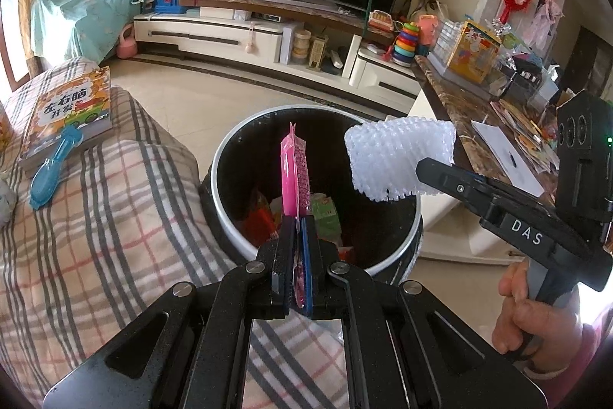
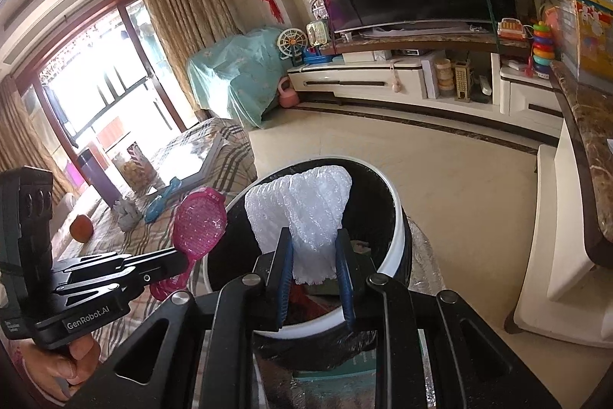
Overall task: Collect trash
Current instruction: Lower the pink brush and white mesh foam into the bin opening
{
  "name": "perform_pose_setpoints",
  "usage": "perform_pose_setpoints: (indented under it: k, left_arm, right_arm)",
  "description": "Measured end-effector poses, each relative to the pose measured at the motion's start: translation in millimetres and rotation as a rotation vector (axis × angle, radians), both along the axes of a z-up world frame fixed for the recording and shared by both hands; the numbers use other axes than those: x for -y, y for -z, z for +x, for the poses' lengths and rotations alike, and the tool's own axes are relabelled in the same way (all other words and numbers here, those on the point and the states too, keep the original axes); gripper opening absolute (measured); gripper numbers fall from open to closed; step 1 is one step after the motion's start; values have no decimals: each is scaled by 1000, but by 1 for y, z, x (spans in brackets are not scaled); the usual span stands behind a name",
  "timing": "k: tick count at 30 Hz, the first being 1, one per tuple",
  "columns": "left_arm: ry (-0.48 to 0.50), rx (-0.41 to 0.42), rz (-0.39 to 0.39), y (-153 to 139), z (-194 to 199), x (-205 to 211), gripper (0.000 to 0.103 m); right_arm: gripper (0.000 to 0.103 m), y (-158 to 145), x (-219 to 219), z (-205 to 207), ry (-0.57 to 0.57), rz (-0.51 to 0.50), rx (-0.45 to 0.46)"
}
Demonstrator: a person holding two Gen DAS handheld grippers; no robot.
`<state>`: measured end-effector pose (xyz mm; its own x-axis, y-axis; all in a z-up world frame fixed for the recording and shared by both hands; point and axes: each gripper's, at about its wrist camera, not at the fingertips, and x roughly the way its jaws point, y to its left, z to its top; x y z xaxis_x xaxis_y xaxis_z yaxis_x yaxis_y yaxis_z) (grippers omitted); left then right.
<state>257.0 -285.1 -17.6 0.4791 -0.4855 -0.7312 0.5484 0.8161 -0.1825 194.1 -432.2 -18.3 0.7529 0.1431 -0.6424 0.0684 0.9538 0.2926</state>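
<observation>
A round trash bin [image 1: 226, 217] with a white rim and black liner stands on the floor, with several wrappers inside. My left gripper [image 1: 298, 223] is shut on a flat pink wrapper [image 1: 295, 175], held edge-on over the bin's mouth. In the right wrist view the same pink wrapper [image 2: 199, 223] hangs by the bin's [image 2: 398, 236] left rim. My right gripper [image 2: 315, 236] is shut on a white foam fruit net [image 2: 306, 206], above the bin. The left wrist view shows that foam net [image 1: 398, 160] over the bin's right rim, pinched by the right gripper [image 1: 425, 171].
A plaid-covered sofa [image 1: 95, 217] lies left of the bin with a children's book [image 1: 69, 110] and blue plastic tool [image 1: 53, 167] on it. A marble-topped table [image 1: 475, 125] with papers and boxes is on the right. TV stand [image 1: 245, 33] and television beyond open floor.
</observation>
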Motion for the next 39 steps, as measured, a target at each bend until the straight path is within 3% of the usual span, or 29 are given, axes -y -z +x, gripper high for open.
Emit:
perform_pose_setpoints:
  k: [34,39]
  left_arm:
    - [20,-89,6,14,38,27,4]
    - [16,-100,-10,13,38,23,15]
  right_arm:
    - [26,8,9,38,-20,1,-66]
    - [46,6,12,38,-10,5,-68]
